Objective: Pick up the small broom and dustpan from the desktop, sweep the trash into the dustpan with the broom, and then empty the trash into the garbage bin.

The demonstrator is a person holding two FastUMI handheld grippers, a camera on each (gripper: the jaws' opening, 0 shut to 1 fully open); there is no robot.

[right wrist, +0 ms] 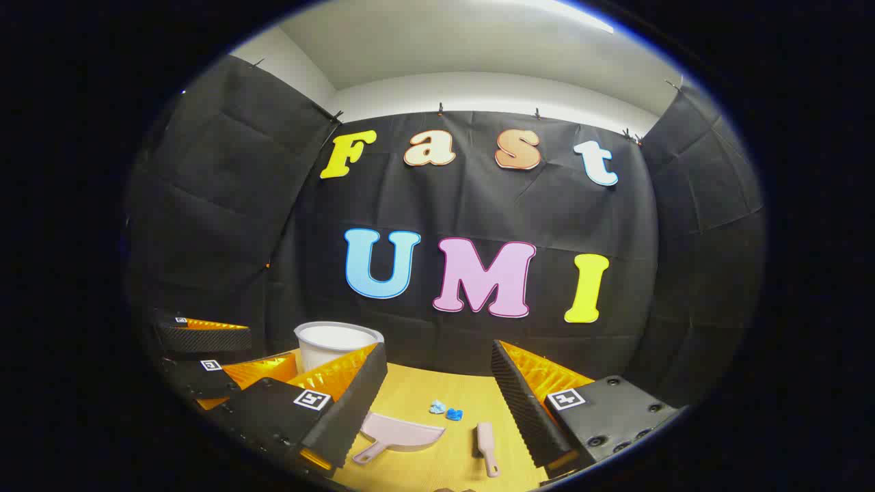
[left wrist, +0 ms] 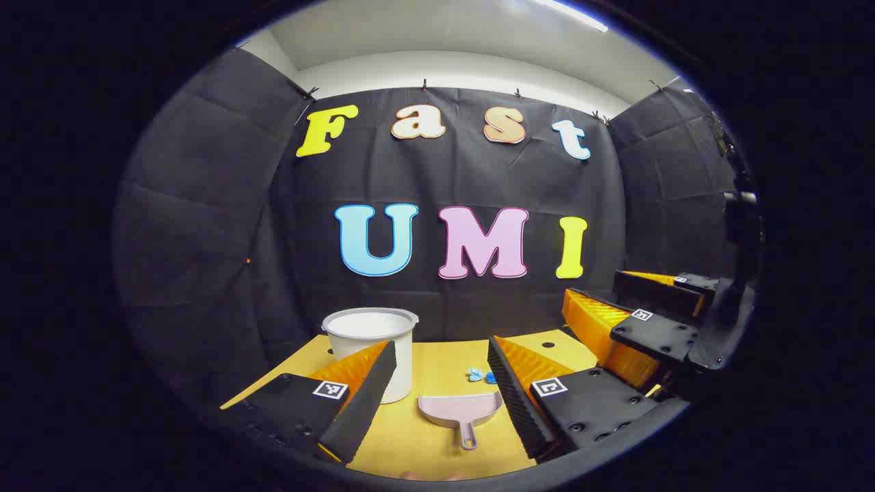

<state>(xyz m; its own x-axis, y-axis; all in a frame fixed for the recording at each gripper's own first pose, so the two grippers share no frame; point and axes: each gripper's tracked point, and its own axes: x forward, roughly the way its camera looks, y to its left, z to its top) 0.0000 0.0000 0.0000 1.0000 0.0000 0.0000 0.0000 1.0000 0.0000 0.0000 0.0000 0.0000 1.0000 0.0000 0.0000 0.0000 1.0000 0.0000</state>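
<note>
A pale pink dustpan (left wrist: 459, 412) lies on the yellow desktop (left wrist: 437, 437) between the fingers of my open left gripper (left wrist: 441, 393), handle toward me. Blue crumpled trash (left wrist: 481, 375) sits just beyond it. A white bin (left wrist: 372, 348) stands at the back left. In the right gripper view the dustpan (right wrist: 402, 433) lies left of a small pink broom (right wrist: 487, 445), with the trash (right wrist: 445, 411) behind them and the bin (right wrist: 335, 343) at the back left. My right gripper (right wrist: 439, 403) is open above the desk, holding nothing. The right gripper (left wrist: 653, 321) also shows at the left gripper view's right side.
Black cloth walls close the booth at the back and on both sides. The other gripper (right wrist: 205, 355) hangs at the far left of the right gripper view, beside the bin. Bare yellow desktop (right wrist: 424, 389) lies between the bin and the trash.
</note>
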